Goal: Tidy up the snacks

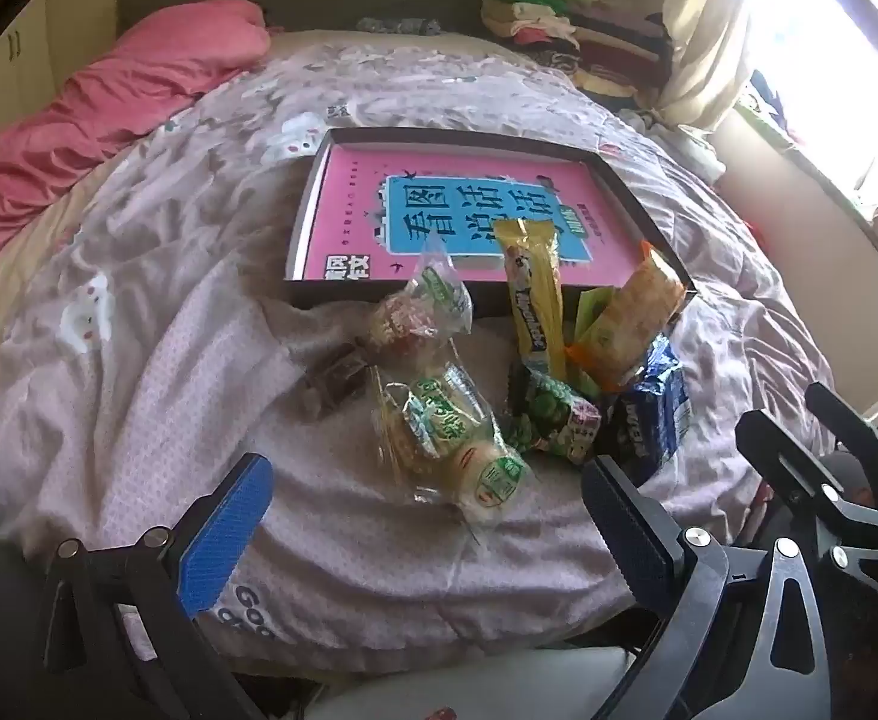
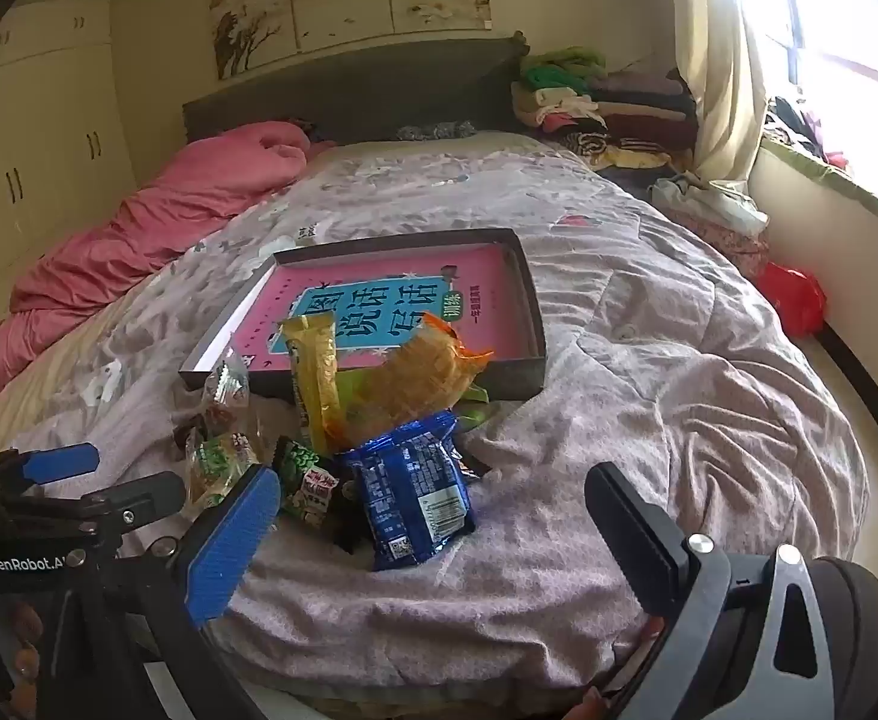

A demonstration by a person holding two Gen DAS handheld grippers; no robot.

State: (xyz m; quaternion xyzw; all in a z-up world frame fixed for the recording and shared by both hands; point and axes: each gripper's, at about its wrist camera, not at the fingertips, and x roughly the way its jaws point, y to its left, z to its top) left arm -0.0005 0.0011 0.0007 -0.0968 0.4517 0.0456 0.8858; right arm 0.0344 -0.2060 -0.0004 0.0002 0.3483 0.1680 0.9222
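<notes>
Hovering wide open and empty over the wrinkled lilac quilt [image 1: 138, 360], the left gripper [image 1: 426, 531] and right gripper [image 2: 432, 531] face a heap of crinkly plastic snack packets [image 1: 499, 372], probably awaiting sorting into the shallow dark cardboard tray [image 1: 312, 180] just behind, which holds a glossy pink book [image 1: 354, 210].

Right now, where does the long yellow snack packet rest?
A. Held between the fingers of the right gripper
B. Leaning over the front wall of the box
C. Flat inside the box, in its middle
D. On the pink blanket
B: the yellow snack packet stands tilted in the pile, its upper end over the front wall of the box; both grippers are open and hold nothing.
</notes>
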